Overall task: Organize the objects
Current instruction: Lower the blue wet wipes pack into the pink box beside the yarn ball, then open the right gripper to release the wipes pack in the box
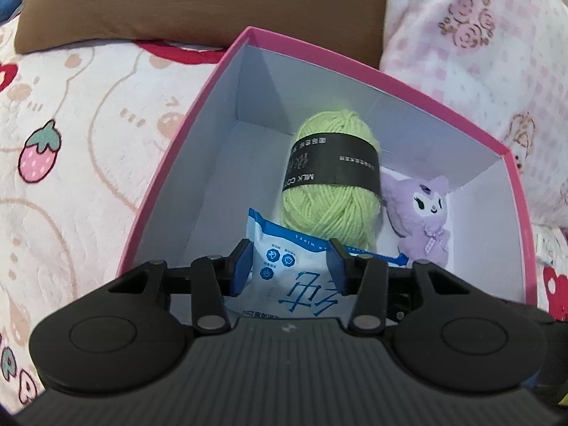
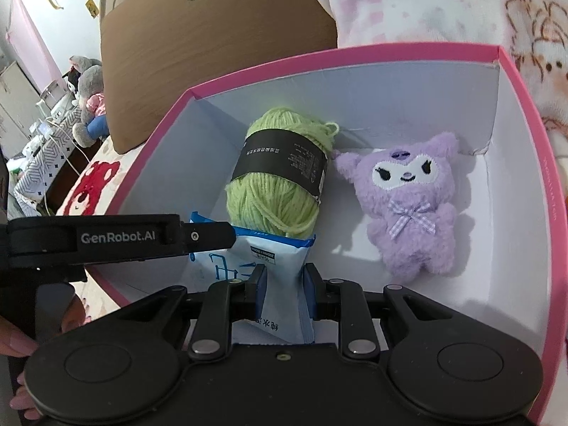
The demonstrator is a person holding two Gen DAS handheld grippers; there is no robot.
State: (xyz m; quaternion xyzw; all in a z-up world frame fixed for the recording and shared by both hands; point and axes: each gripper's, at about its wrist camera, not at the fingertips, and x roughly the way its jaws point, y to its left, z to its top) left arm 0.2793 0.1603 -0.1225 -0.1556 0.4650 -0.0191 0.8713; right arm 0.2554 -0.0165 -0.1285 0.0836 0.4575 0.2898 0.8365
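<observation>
Both tools (image 1: pixel 289 261) (image 2: pixel 284 289) clamping wipes pack (image 1: pixel 284 266)

"GenRobot.AI" stands in white on the black left claw (image 2: pixel 245 238). "MILK CO…" reads upside down on the black paper band of the green yarn ball (image 1: pixel 332 167).

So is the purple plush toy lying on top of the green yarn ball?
No, the purple plush toy lies on the box floor beside the green yarn ball, to its right.
</observation>
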